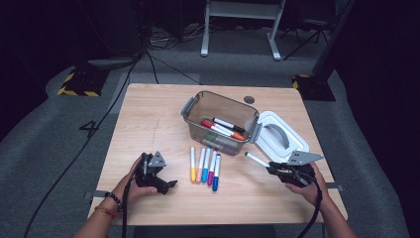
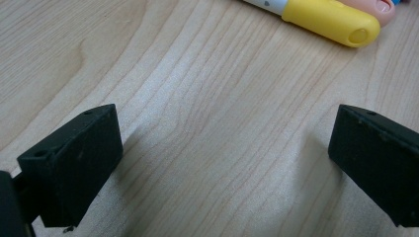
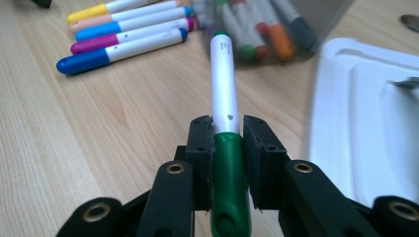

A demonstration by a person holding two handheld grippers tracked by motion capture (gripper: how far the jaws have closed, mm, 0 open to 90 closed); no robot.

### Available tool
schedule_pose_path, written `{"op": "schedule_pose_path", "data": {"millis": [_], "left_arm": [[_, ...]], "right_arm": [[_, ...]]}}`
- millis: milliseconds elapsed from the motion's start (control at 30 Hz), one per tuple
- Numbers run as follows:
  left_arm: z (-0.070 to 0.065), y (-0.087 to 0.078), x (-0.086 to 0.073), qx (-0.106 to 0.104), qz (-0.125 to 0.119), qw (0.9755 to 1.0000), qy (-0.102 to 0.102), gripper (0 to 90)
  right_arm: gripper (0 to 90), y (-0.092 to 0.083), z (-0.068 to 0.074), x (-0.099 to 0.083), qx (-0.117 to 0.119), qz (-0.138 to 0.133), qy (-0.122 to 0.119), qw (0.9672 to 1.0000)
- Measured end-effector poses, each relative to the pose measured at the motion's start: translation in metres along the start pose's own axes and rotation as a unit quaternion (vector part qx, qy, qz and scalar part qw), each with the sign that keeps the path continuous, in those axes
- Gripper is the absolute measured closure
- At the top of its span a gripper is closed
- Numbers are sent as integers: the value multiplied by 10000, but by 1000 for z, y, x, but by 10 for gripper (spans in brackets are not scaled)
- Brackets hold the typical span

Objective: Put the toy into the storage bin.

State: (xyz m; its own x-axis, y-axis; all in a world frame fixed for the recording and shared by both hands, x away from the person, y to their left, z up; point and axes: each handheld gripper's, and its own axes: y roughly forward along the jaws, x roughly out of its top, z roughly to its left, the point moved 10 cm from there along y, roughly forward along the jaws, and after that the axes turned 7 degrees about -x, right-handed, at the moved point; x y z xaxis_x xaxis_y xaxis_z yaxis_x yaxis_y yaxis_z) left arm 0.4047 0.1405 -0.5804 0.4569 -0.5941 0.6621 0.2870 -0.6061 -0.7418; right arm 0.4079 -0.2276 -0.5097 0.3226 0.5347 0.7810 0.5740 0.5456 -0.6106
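Right gripper view: the right gripper (image 3: 227,148) has its black jaws clamped on a white-barrelled marker with a green cap (image 3: 225,106), cap end toward the camera, barrel pointing out toward the clear grey plastic bin (image 3: 276,29). The cap colour is plain here; in the high view the same marker (image 1: 256,159) is just a thin white stick jutting up-left from the right gripper (image 1: 277,169), near the bin's front right corner. Left gripper view gives bare wood grain between two jaws standing wide apart, plus the yellow-capped marker (image 2: 328,17) at the top edge with a pink cap end beside it. The high view adds the layout: five loose markers in a row (yellow, pink, light blue, magenta, dark blue) (image 1: 204,164) lie in front of the bin (image 1: 220,121), which holds several more markers (image 1: 223,128). The white plastic lid with a grey handle (image 1: 278,136) lies flat just right of the bin, touching it or nearly.

Surface is a light wooden table (image 1: 148,119); around it grey carpet, black cables, a white desk frame (image 1: 242,29) at the back, and the room is dark.

Left gripper (image 1: 157,178) rests on the table left of the marker row, wide open, nothing between the jaws. Right gripper is closed tight on the green marker, held above the table.
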Motion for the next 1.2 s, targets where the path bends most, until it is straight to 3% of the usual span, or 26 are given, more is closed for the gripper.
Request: {"op": "schedule_pose_path", "data": {"millis": [133, 400, 733, 1000, 1200], "left_arm": [[0, 0, 0, -5, -5, 10000, -9, 6], [0, 0, 0, 1, -7, 10000, -2, 6], [0, 0, 0, -4, -4, 10000, -7, 6], [0, 0, 0, -6, -9, 10000, -2, 6], [0, 0, 0, -7, -9, 10000, -2, 5]], "right_arm": [[747, -15, -14, 4, -172, -143, 147, 9996], [747, -36, -34, 18, -486, -225, 65, 9985], [747, -56, -62, 57, -863, -519, 24, 9949], [747, -63, -71, 88, -888, -745, -52, 9932], [746, -54, -67, 110, -786, -798, -193, 9935]]}}
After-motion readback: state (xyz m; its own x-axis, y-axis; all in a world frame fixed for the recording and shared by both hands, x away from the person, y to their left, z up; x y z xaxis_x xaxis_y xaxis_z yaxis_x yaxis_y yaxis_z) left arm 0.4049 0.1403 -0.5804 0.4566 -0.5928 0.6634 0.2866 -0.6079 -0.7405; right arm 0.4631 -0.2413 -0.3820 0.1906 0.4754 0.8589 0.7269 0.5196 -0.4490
